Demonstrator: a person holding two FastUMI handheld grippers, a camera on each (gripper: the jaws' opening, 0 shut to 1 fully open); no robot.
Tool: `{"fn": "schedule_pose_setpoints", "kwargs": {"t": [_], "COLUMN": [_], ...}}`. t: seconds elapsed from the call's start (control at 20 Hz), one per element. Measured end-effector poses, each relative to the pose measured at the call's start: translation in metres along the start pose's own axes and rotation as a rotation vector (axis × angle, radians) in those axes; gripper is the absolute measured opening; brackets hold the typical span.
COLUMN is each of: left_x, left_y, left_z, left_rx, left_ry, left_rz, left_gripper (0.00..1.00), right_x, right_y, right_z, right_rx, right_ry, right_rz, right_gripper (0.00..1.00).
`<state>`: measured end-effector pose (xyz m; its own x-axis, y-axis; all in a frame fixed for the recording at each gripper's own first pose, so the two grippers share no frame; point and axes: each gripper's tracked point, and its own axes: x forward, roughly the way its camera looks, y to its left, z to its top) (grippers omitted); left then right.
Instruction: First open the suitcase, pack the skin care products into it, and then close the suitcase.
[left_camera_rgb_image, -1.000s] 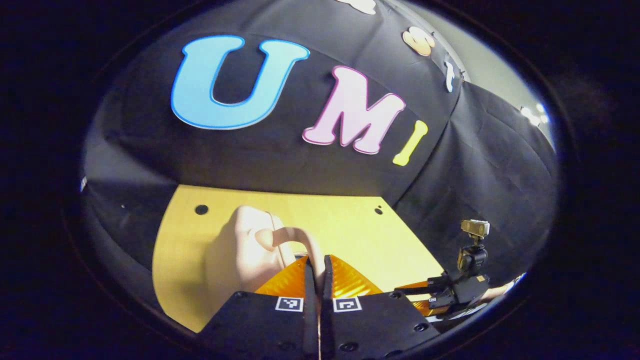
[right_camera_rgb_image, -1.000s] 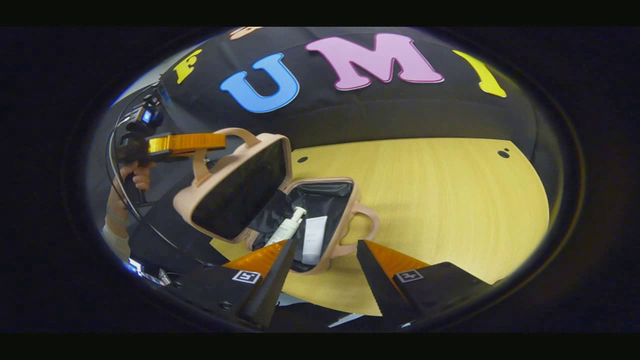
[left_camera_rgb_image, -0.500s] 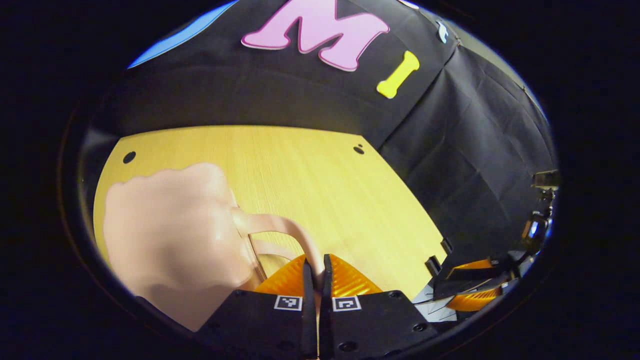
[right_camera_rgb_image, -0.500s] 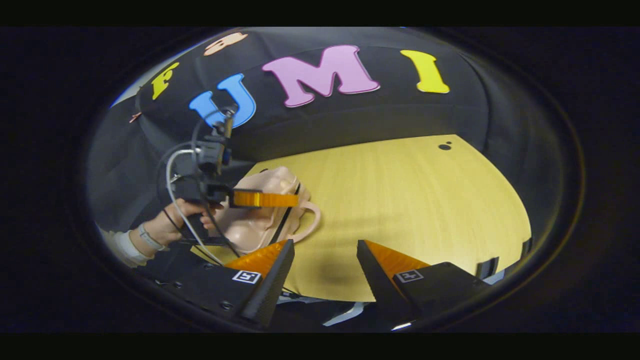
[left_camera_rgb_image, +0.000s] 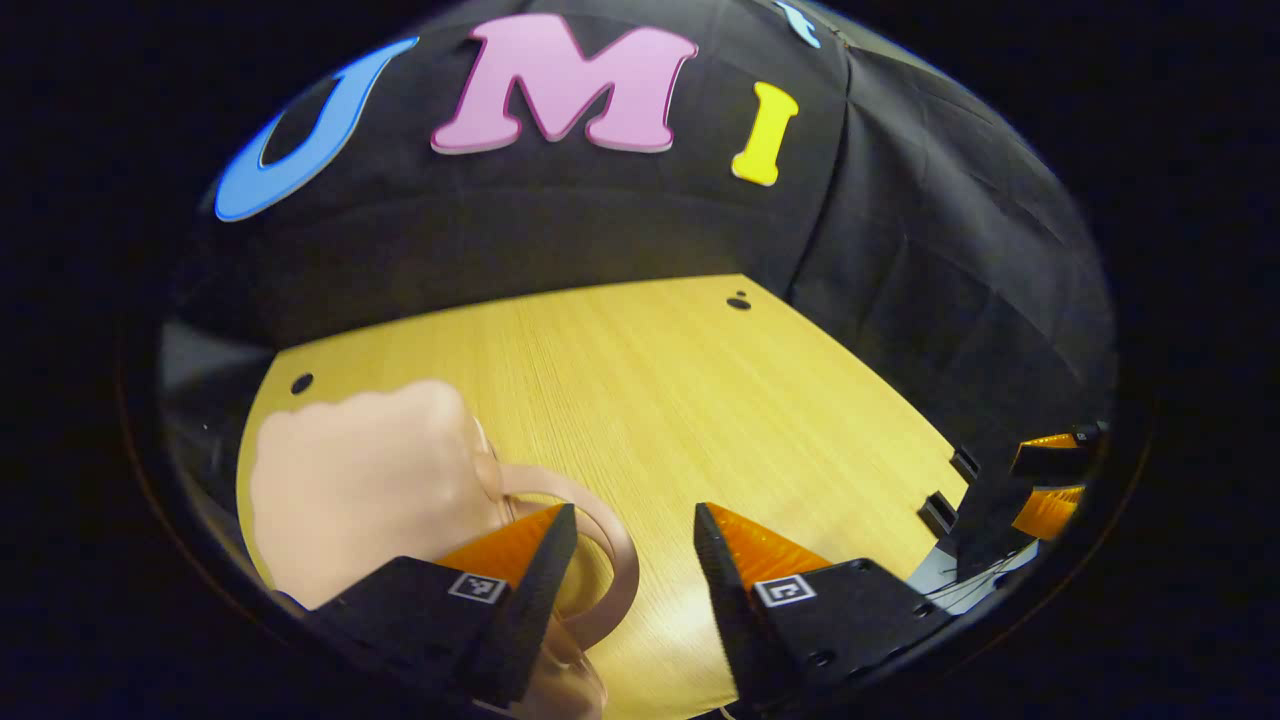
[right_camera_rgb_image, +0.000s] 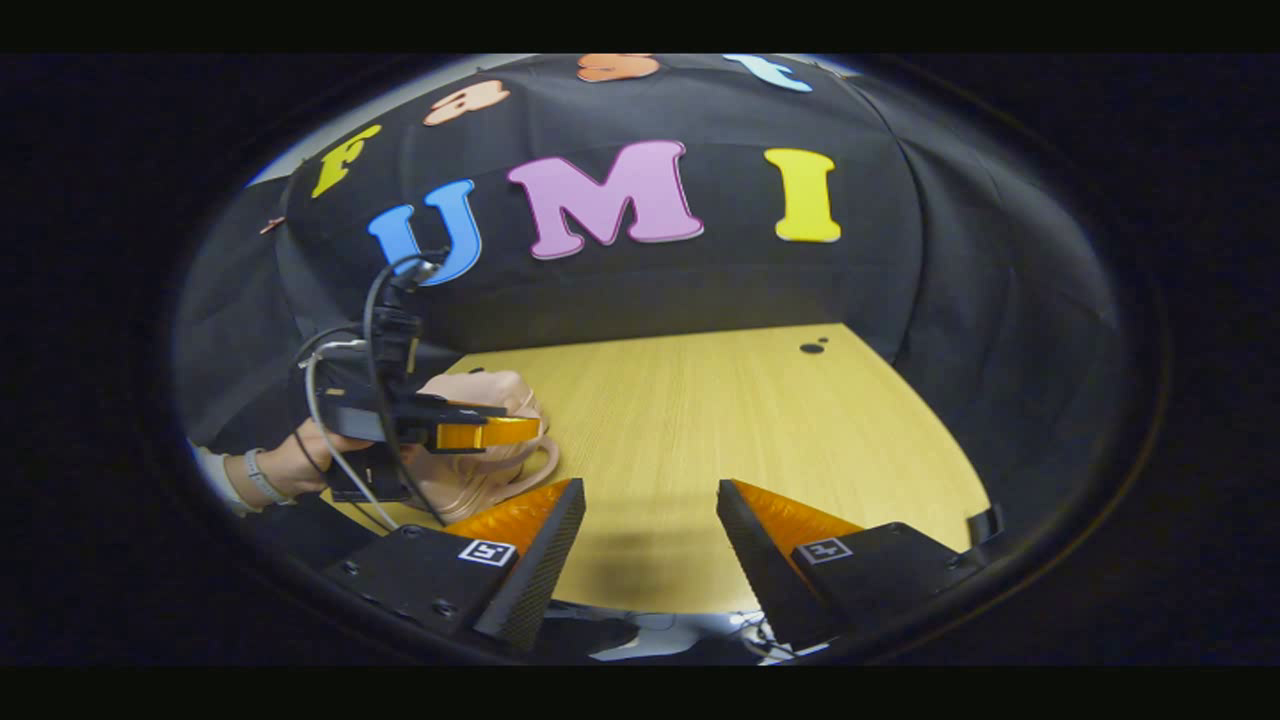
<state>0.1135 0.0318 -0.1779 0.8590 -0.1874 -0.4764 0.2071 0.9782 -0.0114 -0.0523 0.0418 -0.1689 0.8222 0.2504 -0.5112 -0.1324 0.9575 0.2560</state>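
Trouble could come if the suitcase (left_camera_rgb_image: 365, 480) lid is not latched and springs up, since the left gripper (left_camera_rgb_image: 625, 540) now has its fingers spread, holding nothing, one finger over the handle (left_camera_rgb_image: 610, 545); I cannot tell whether it is fastened. The pink suitcase lies shut on the table (left_camera_rgb_image: 700, 400), at its left side. A hand (right_camera_rgb_image: 300, 460) holds that gripper level above it. The right gripper (right_camera_rgb_image: 650, 520) hangs open, well apart over bare wood.

Setting: data-recording booth, lab-type | Walls: black cloth (right_camera_rgb_image: 960, 300) draped on all visible sides, creased at the corner | Work surface: pale wooden table (right_camera_rgb_image: 760, 430) with drilled holes and edge brackets | Gear: cabled handheld rig held by a hand (right_camera_rgb_image: 300, 462)
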Motion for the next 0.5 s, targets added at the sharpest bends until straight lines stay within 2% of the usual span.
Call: {"fn": "schedule_pose_setpoints", "kwargs": {"t": [0.1, 0.25, 0.4, 0.5], "left_x": [-0.033, -0.090, -0.145, -0.168], "left_y": [-0.017, -0.050, -0.097, -0.119], "left_z": [0.045, 0.100, 0.144, 0.155], "left_rx": [0.016, 0.018, 0.010, 0.009], "left_ry": [-0.142, -0.324, -0.472, -0.518], "left_rz": [0.069, 0.196, 0.256, 0.300], "left_gripper": [0.96, 0.97, 0.96, 0.96], "right_x": [-0.007, -0.023, -0.050, -0.066], "right_y": [-0.016, -0.044, -0.064, -0.064], "right_z": [0.029, 0.084, 0.135, 0.153], "right_rx": [-0.061, -0.138, -0.198, -0.233], "right_ry": [-0.085, -0.216, -0.359, -0.409], "right_rz": [0.014, 0.014, 0.014, 0.055], "right_gripper": [0.90, 0.95, 0.95, 0.95]}}
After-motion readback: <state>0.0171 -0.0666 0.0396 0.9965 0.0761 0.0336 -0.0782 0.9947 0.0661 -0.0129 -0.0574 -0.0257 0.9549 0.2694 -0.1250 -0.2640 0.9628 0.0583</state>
